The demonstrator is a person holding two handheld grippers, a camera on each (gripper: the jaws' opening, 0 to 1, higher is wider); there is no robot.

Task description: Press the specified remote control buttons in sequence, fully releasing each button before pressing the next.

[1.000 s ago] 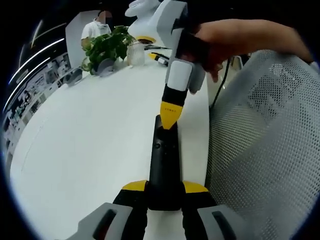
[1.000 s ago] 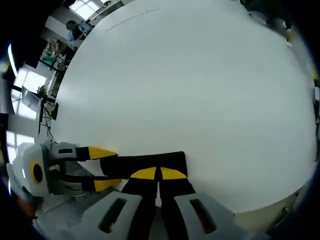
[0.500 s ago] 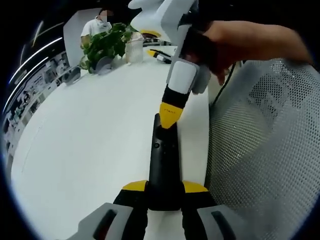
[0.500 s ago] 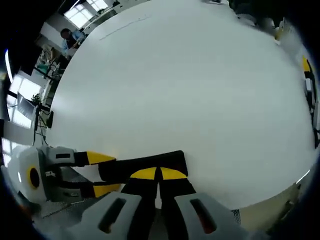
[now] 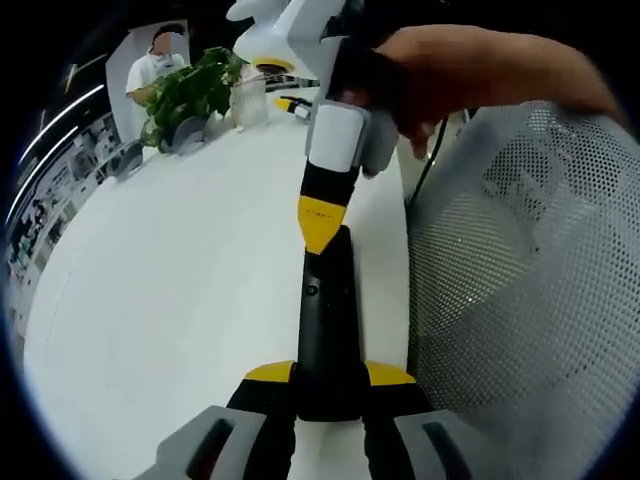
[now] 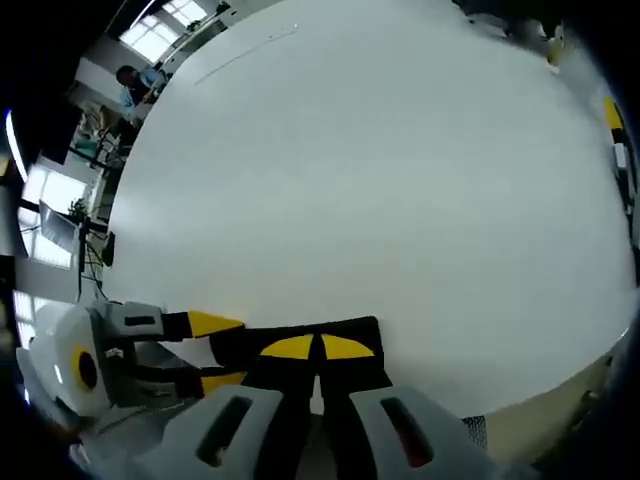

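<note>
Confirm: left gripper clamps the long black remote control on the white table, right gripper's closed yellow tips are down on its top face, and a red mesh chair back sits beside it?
Not quite: the mesh chair back is white, not red, as the left gripper view shows. The rest holds: the left gripper clamps the long black remote control over the white table, and the right gripper has its closed yellow tips on its top face.

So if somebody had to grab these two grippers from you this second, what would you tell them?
Left gripper: shut on the black remote, holding it by its near end above the white table.
Right gripper: shut, yellow tip down on the remote's far half; from its own view the tips sit on the remote.
Done: can't tell which buttons were pressed.
Left: release fully, then press the next button.
</note>
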